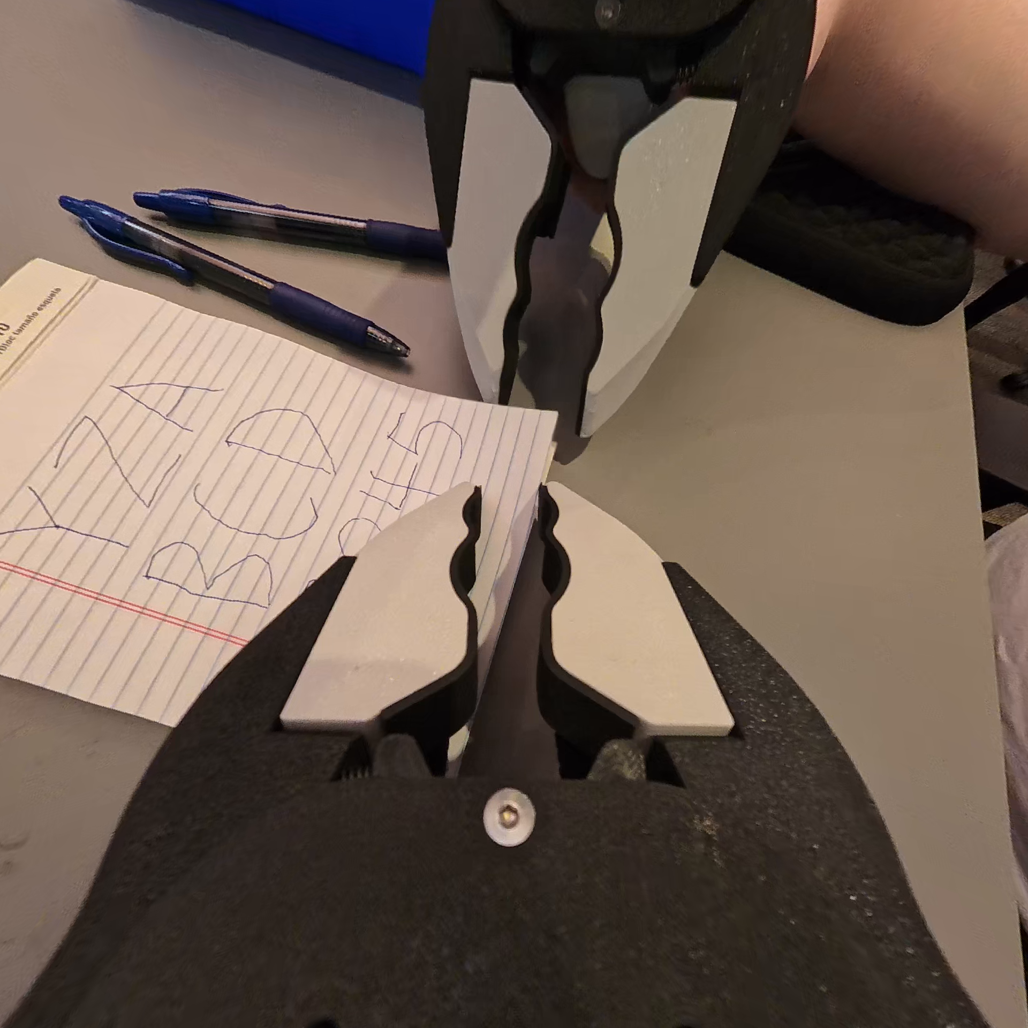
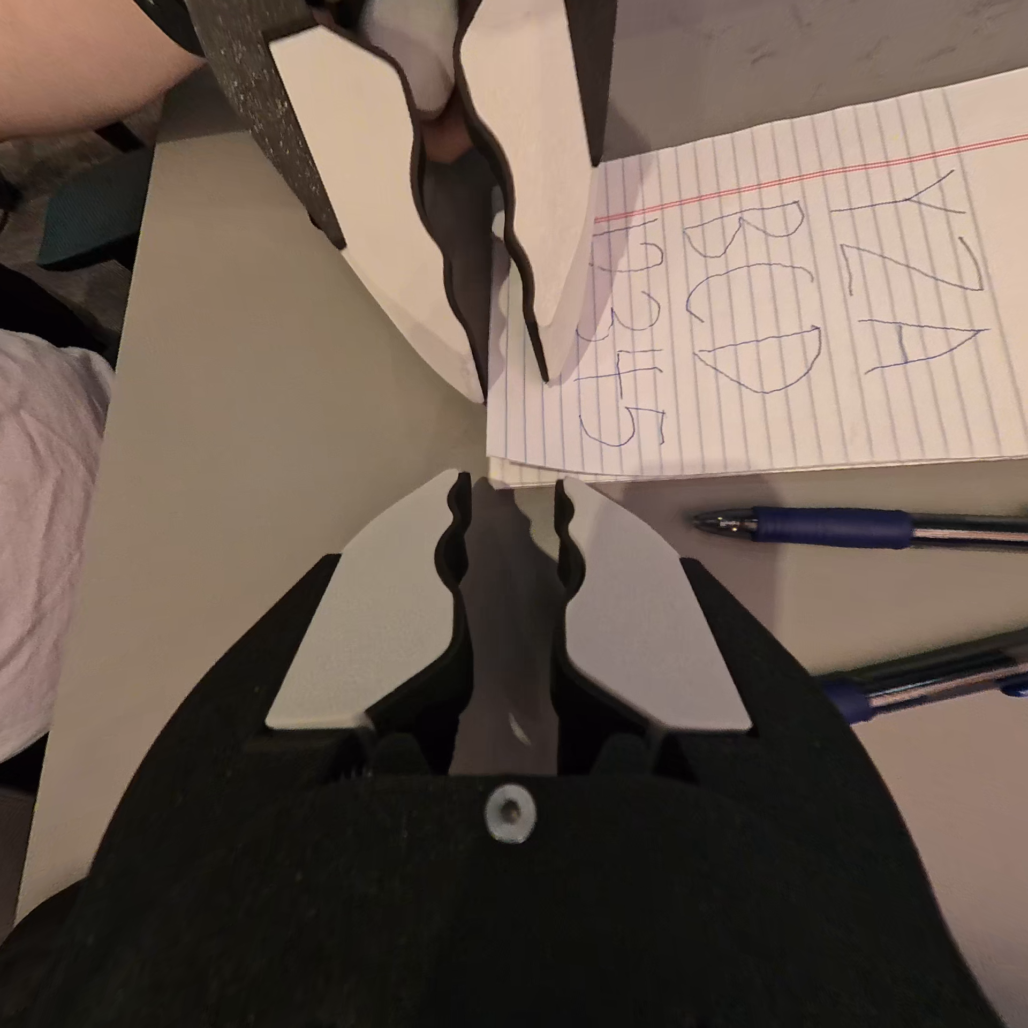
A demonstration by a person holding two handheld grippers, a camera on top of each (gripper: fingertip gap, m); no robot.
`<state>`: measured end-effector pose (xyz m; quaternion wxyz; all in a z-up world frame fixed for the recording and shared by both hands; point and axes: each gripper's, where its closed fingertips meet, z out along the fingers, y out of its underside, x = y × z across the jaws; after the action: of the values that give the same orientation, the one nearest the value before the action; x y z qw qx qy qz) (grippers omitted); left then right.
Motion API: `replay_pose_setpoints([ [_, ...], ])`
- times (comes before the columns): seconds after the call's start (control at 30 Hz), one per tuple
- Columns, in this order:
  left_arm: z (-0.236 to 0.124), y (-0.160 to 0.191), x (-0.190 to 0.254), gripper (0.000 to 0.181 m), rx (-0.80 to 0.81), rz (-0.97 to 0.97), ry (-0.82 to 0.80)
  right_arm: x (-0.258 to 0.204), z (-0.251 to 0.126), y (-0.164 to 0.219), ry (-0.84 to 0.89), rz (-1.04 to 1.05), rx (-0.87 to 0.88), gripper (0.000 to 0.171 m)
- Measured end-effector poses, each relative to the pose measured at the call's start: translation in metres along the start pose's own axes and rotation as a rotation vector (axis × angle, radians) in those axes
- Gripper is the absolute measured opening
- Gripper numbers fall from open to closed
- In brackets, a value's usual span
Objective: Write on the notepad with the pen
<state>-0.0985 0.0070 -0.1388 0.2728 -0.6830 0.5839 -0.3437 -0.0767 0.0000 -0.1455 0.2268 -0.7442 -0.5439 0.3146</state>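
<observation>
A white lined notepad (image 1: 111, 628) lies on the grey table, with blue handwriting on its top page; it also shows in the right wrist view (image 2: 834, 423). Two blue pens (image 1: 239, 278) (image 1: 289, 220) lie on the table beside the pad, and neither is held; they also show in the right wrist view (image 2: 862, 528) (image 2: 918, 684). My left gripper (image 1: 510, 488) is narrowly open and straddles the pad's edge near a corner; in the right wrist view it (image 2: 512, 388) points towards me. My right gripper (image 2: 510, 479) is open and empty just off that corner, facing the left one (image 1: 545, 417).
A blue flat object (image 1: 334, 28) lies at the far side of the table. The table edge (image 1: 970, 500) runs close on the right, with a black chair (image 1: 862, 250) beyond it. A person's arm (image 1: 918, 111) and pale clothing (image 2: 44, 500) are near. The tips of both grippers are at nearly the same place. From either gripper's tips it is about 25 cm to the blue flat object (image 1: 334, 28).
</observation>
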Motion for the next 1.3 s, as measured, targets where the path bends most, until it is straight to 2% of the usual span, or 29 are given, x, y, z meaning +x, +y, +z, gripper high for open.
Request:
replay_pose_setpoints([
  [0.33, 0.001, 0.001, 0.0, 0.019, -0.009, 0.005, -0.005, -0.001, 0.0, 0.006, 0.003, -0.013, -0.039, 0.028],
  [0.6, 0.0, 0.0, 0.0, 0.02, 0.002, -0.003, -0.006, -0.01, -0.007, -0.008, -0.085, 0.045, 0.063, 0.025],
  [0.87, 0.0, 0.0, 0.0, 0.021, 0.004, -0.006, -0.007, -0.009, 0.001, 0.002, -0.08, 0.048, 0.002, 0.024],
  [1.3, 0.005, 0.006, 0.0, 0.023, -0.069, 0.077, -0.07, -0.009, -0.002, -0.006, -0.095, 0.052, 0.055, 0.024],
])
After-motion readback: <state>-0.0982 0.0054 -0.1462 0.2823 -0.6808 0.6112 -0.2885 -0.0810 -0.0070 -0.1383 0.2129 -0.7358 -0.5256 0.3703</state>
